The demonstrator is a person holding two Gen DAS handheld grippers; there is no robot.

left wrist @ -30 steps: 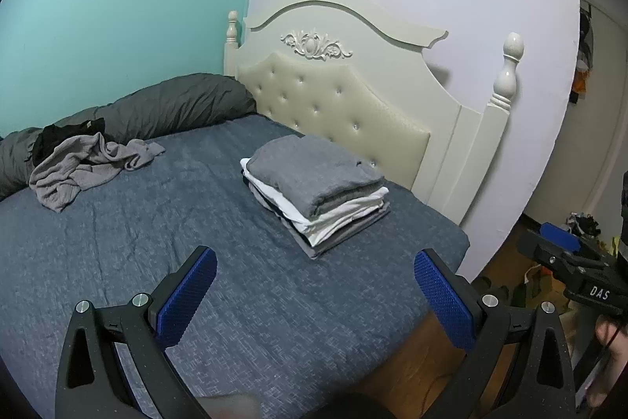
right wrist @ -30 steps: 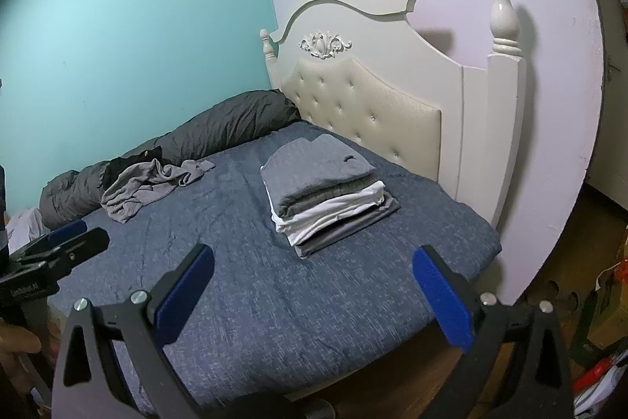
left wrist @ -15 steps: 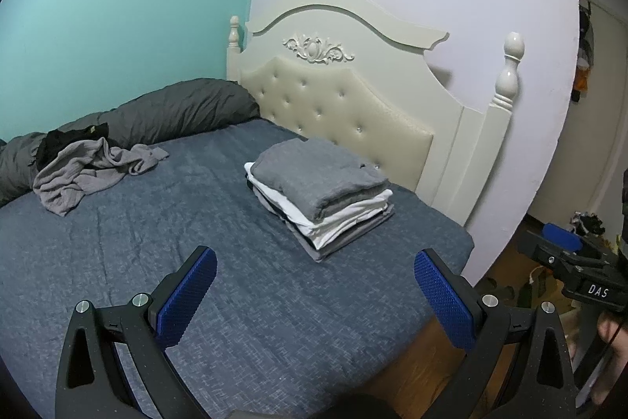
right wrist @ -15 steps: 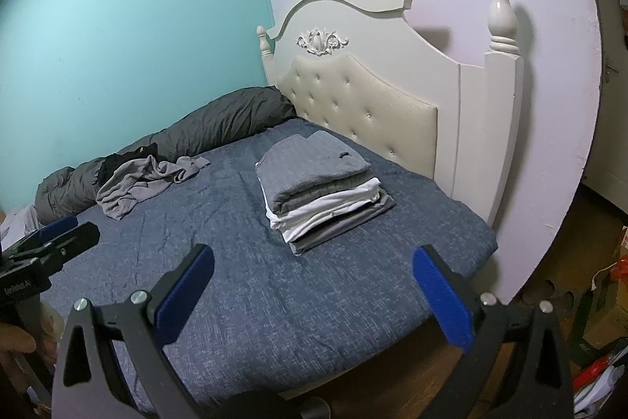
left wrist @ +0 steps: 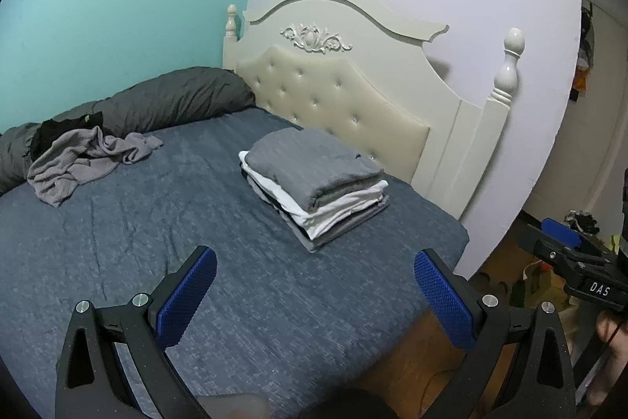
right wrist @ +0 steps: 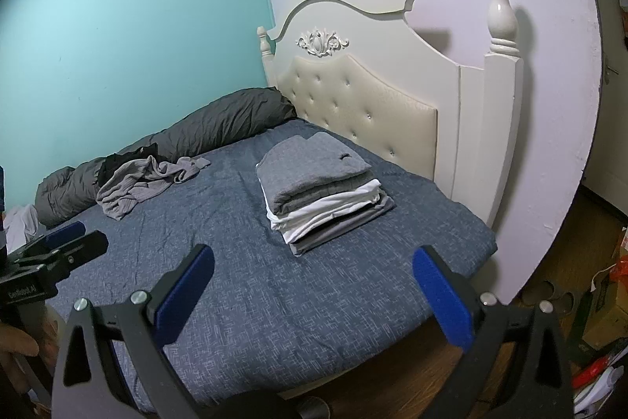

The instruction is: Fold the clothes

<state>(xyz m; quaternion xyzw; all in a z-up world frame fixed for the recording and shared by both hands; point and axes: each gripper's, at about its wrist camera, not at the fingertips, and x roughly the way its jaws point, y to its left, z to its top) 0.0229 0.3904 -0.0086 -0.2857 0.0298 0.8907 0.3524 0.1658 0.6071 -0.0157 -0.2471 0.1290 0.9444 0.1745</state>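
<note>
Grey and white folded garments sit stacked [left wrist: 314,183] near the cream headboard [left wrist: 337,101] while a crumpled grey garment [left wrist: 88,160], perhaps over a black one, awaits folding across the blue bed [left wrist: 157,230], both grippers' [left wrist: 314,295] [right wrist: 314,291] jaws spread, empty.

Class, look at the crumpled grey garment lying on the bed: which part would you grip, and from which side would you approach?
Probably grip the sleeve-like tail of the crumpled grey garment that trails toward the headboard. It lies flat and alone on the bed cover, so come from above with open jaws. The other end bunches against the dark duvet roll and a black garment.
</note>
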